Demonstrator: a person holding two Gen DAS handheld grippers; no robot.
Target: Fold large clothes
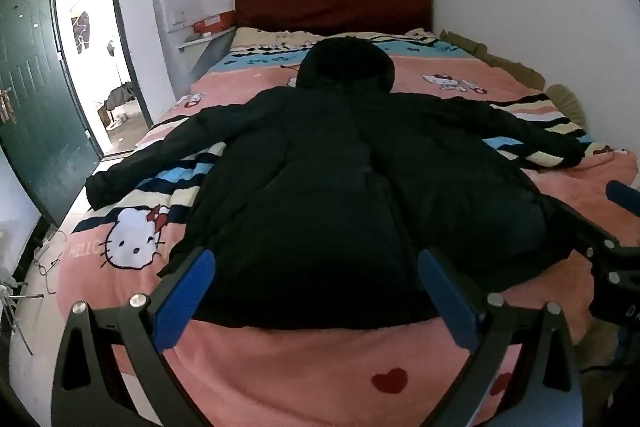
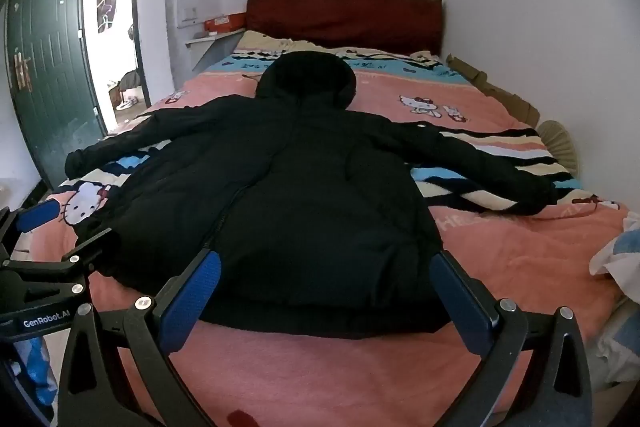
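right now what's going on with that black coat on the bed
A person holds a two-finger claw in each hand over the near end of a bed covered by a pink cartoon-cat blanket. A black hooded puffer jacket lies spread flat on it, sleeves out to both sides, hood toward the dark red headboard. The left claw and right claw are both open, near the hem, gripping nothing. No fold has been made yet.

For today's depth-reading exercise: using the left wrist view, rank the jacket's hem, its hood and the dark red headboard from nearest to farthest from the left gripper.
Measured from the left gripper:
1. Hem: near edge of the black jacket, lying between the open fingers.
2. Hood: far end of the jacket, mid-bed.
3. Headboard: against the back wall.
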